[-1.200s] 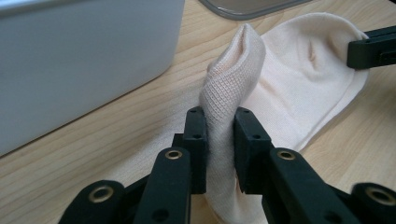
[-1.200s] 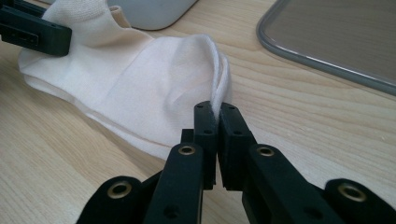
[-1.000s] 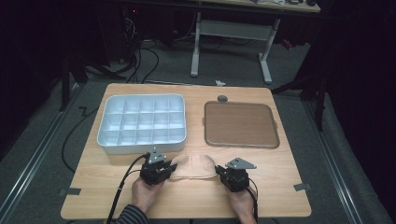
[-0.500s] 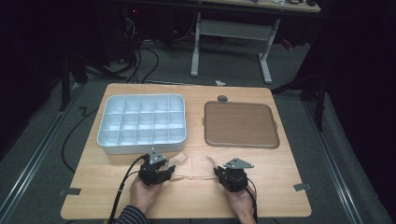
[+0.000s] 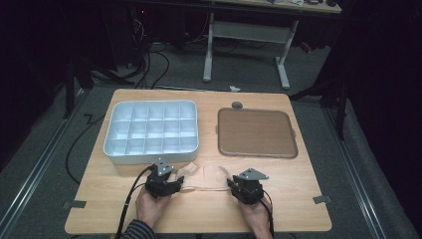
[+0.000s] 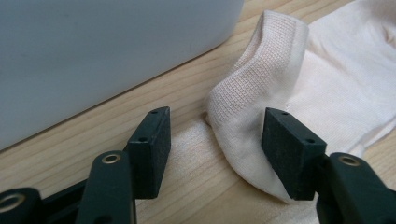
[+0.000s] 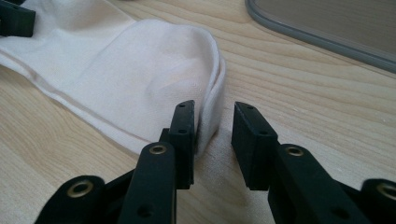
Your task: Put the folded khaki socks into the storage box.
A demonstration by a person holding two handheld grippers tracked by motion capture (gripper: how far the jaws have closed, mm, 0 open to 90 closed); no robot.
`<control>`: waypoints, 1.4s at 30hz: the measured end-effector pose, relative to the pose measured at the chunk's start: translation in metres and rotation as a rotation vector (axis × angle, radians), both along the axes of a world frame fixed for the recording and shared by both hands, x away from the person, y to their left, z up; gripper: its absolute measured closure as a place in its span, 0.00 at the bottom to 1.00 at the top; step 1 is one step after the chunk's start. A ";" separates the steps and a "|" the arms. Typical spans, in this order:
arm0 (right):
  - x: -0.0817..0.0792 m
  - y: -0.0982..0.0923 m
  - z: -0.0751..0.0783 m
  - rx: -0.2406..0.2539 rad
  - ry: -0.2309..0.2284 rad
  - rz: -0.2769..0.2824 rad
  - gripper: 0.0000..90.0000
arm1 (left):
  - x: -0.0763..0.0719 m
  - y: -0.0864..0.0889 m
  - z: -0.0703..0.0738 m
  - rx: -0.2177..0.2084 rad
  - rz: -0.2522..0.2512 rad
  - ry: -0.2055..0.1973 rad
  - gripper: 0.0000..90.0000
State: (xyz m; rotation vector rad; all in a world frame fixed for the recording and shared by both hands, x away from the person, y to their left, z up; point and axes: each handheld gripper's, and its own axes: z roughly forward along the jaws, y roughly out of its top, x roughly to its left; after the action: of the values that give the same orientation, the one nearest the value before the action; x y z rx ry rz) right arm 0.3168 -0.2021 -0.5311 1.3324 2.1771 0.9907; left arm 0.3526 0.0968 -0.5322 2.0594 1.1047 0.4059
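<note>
A pale cream sock (image 5: 206,177) lies flat on the wooden table (image 5: 199,214) between my two grippers. My left gripper (image 5: 178,183) sits at its ribbed cuff end. In the left gripper view the cuff (image 6: 261,70) stands between the jaws of the left gripper (image 6: 215,140), which have just been opening and do not press it. My right gripper (image 5: 230,184) is at the other end. There the sock's rounded edge (image 7: 140,79) rests against one jaw of the right gripper (image 7: 214,135), also just opening, with a gap to the other jaw.
A white compartment tray (image 5: 152,103) stands behind the left gripper, its wall (image 6: 93,56) close by. A brown flat tray (image 5: 256,132) lies at the back right, its grey rim (image 7: 327,42) near the right gripper. A small dark knob (image 5: 237,105) sits behind it.
The sock, pulled thin between the grippers half a second ago, now lies slack and wider on the table. Both hands have stayed where they were.
</note>
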 end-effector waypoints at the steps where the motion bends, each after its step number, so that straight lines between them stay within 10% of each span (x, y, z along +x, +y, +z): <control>1: 0.000 0.000 0.000 0.004 0.002 -0.002 0.76 | 0.000 0.000 0.000 -0.004 0.001 -0.003 0.48; 12: -0.004 -0.008 0.019 0.065 -0.056 -0.026 0.68 | 0.002 0.009 0.004 -0.056 0.011 0.045 0.47; 18: -0.008 0.005 0.035 0.101 -0.101 0.039 0.79 | 0.006 0.016 0.011 -0.129 0.022 0.049 0.49; 28: 0.003 0.062 0.019 0.098 -0.029 0.179 0.93 | 0.012 0.009 0.014 -0.139 -0.021 0.072 0.55; 42: 0.010 0.084 0.000 0.044 0.029 0.203 0.98 | 0.017 0.003 0.003 -0.146 -0.038 0.129 0.62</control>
State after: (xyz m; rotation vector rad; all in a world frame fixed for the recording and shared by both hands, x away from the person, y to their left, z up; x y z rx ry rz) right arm 0.3268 -0.1181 -0.5316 1.1682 2.3616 1.1057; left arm 0.3691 0.0996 -0.5289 1.9967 1.1345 0.1701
